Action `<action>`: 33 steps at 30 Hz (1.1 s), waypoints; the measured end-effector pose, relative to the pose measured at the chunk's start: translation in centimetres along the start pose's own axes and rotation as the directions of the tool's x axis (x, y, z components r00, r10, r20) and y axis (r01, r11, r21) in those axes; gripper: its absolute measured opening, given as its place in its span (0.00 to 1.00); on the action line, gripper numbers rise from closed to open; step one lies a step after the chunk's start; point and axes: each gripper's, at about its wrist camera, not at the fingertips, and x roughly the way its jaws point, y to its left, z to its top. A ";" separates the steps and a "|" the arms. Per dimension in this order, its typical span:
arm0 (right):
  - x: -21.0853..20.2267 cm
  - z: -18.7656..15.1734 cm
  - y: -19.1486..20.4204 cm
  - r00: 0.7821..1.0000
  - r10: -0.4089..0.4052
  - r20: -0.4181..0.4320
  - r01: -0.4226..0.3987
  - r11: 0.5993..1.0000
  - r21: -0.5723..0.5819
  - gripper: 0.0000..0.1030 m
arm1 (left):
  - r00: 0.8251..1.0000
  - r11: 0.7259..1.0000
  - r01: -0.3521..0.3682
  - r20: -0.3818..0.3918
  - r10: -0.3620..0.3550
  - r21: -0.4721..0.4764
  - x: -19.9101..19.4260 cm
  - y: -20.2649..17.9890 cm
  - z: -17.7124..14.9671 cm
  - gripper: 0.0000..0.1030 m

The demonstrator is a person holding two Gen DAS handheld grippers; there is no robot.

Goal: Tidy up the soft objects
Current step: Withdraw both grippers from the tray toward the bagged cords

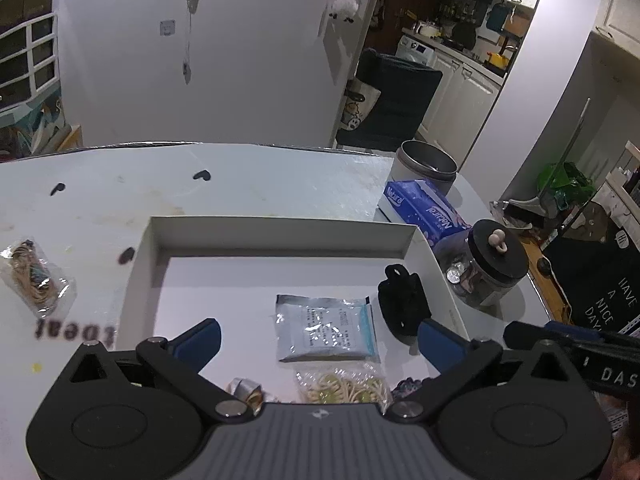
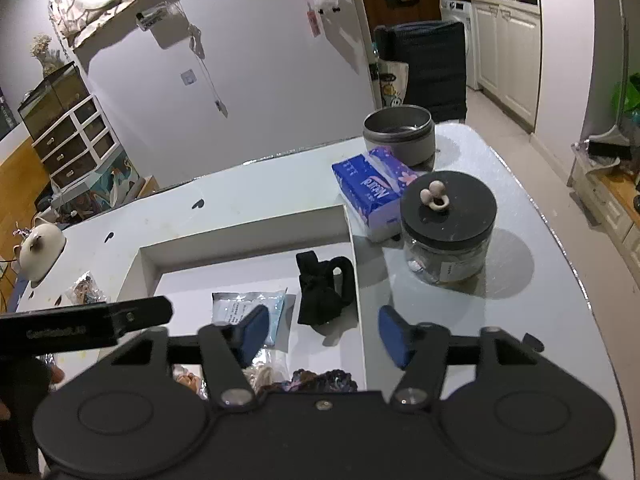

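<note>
Several soft items are lying in the white tray (image 1: 400, 240), gathered for sorting: a black pouch (image 1: 402, 304), a foil sachet (image 1: 324, 328). The left gripper (image 1: 320, 338) is hovering apart, empty. From the right wrist, the right gripper (image 2: 320, 334) is likewise spread over the tray's rim (image 2: 356, 272), holding nothing, the pouch (image 2: 322, 292) lying just beyond.

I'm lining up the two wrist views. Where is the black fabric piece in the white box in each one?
Left wrist: black fabric piece, right of centre, near the white box right wall.
Right wrist: it lies centre, against that same wall.
Shared landmark: black-lidded glass jar, right of the box.
</note>
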 end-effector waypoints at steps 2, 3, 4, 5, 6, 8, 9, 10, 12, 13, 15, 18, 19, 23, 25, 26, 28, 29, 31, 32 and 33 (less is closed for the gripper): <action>-0.6 -0.3 0.2 1.000 -0.004 0.015 0.004 1.000 -0.007 0.76 | 1.000 1.000 0.001 0.020 -0.001 0.000 -0.8 0.4 -0.4 1.00; -0.9 -0.4 0.3 1.000 -0.011 0.024 0.011 1.000 -0.012 0.81 | 1.000 1.000 0.003 0.027 -0.003 0.004 -1.1 0.6 -0.6 1.00; -1.2 -0.5 0.4 0.999 -0.016 0.032 0.016 1.000 -0.017 0.87 | 0.999 1.000 0.006 0.032 -0.006 0.009 -1.4 0.8 -0.8 1.00; -1.6 -0.7 0.6 0.999 -0.019 0.043 0.020 1.000 -0.021 0.90 | 0.999 1.000 0.009 0.035 -0.010 0.012 -1.7 1.0 -1.0 1.00; -1.9 -0.8 0.7 0.998 -0.022 0.052 0.023 0.999 -0.023 1.00 | 0.999 1.000 0.012 0.040 -0.013 0.014 -2.0 1.2 -1.2 1.00; -2.5 -1.1 1.0 0.997 -0.030 0.077 0.032 0.999 -0.022 1.00 | 0.999 1.000 0.007 0.043 -0.008 0.018 -2.5 1.7 -1.4 1.00; -2.8 -1.3 1.2 0.995 -0.038 0.092 0.040 0.999 -0.022 1.00 | 0.999 1.000 0.004 0.046 -0.005 0.020 -2.6 1.9 -1.5 1.00; -3.1 -1.5 1.3 0.993 -0.045 0.106 0.048 0.999 -0.024 1.00 | 0.999 1.000 0.004 0.051 -0.005 0.022 -2.9 2.2 -1.6 1.00; -3.4 -1.8 1.8 0.992 -0.063 0.113 0.066 0.997 -0.031 1.00 | 0.998 1.000 0.009 0.061 -0.010 0.024 -3.4 2.9 -1.8 1.00; -3.6 -1.9 2.0 0.991 -0.072 0.115 0.076 0.997 -0.033 1.00 | 0.998 1.000 0.012 0.065 -0.013 0.025 -3.7 3.2 -1.9 1.00; -3.9 -2.2 2.5 0.989 -0.087 0.121 0.092 0.995 -0.036 1.00 | 0.997 0.999 0.016 0.072 -0.018 0.028 -4.1 4.0 -2.0 1.00; -4.4 -2.6 3.2 0.986 -0.105 0.127 0.111 0.993 -0.039 1.00 | 0.996 0.999 0.022 0.080 -0.025 0.032 -4.8 5.2 -2.0 1.00; -4.5 -2.8 3.6 0.985 -0.111 0.130 0.118 0.992 -0.041 1.00 | 0.996 0.999 0.025 0.083 -0.028 0.034 -5.0 5.6 -2.0 1.00; -5.0 -3.3 5.1 0.981 -0.136 0.140 0.143 0.989 -0.038 1.00 | 0.995 0.999 0.027 0.093 -0.031 0.043 -6.1 7.6 -1.8 1.00; -5.1 -3.6 6.0 0.979 -0.145 0.142 0.151 0.988 -0.031 1.00 | 0.995 0.999 0.024 0.096 -0.028 0.043 -6.6 8.9 -1.8 1.00; -5.1 -3.7 6.4 0.978 -0.148 0.144 0.154 0.988 -0.028 1.00 | 0.995 0.999 0.022 0.097 -0.027 0.043 -6.8 9.5 -1.9 1.00; -5.1 -4.0 7.5 0.977 -0.154 0.148 0.159 0.987 -0.022 1.00 | 0.995 0.999 0.017 0.098 -0.021 0.040 -7.2 11.0 -1.9 1.00; -5.0 -4.2 8.0 0.976 -0.156 0.149 0.161 0.987 -0.020 1.00 | 0.995 0.999 0.014 0.098 -0.018 0.039 -7.4 11.7 -2.0 1.00; -4.8 -4.5 9.3 0.976 -0.160 0.149 0.164 0.986 -0.017 1.00 | 0.995 0.999 0.006 0.100 -0.010 0.037 -7.8 13.3 -2.1 1.00; -4.6 -4.6 10.0 0.976 -0.160 0.150 0.164 0.986 -0.016 1.00 | 0.995 0.999 0.003 0.100 -0.007 0.034 -8.0 14.2 -2.2 1.00; -4.5 -4.7 10.7 0.976 -0.160 0.151 0.164 0.986 -0.015 1.00 | 0.995 1.000 -0.001 0.100 -0.002 0.030 -8.2 15.0 -2.2 1.00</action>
